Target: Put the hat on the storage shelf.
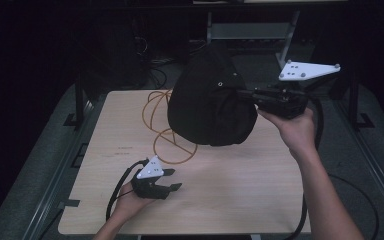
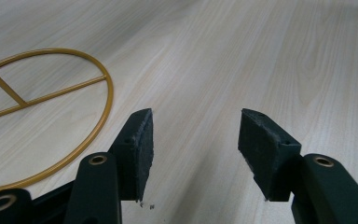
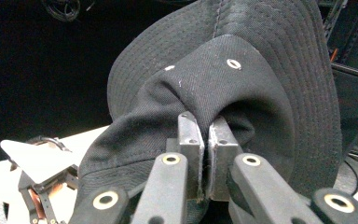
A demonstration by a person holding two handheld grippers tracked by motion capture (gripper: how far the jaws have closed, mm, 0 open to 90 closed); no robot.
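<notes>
The fingers [image 3: 191, 140] of the right gripper [image 1: 260, 97] are pressed together on a pinch of cloth at the crown of a black bucket hat [image 1: 207, 97], and by that fold the hat hangs lifted clear above the far part of the desk [image 1: 240, 190], its brim drooping below and around the crown. Holding the cloth at the crown seems meant to let the hat hang open-side down, ready to be lowered over something. Under and just left of the hat, a gold wire stand [image 1: 167, 135] of rings and crossing rods lies on the desk; from the high view it is hard to tell whether the hat touches it. It is likely the frame the hat belongs on.

The left gripper [image 1: 172, 180] rests low over the near part of the desk, its fingers [image 2: 142, 149] apart with nothing between them, the nearest ring of the stand just beside them. It appears to wait, perhaps to steady the stand.

No container is on the desk.
</notes>
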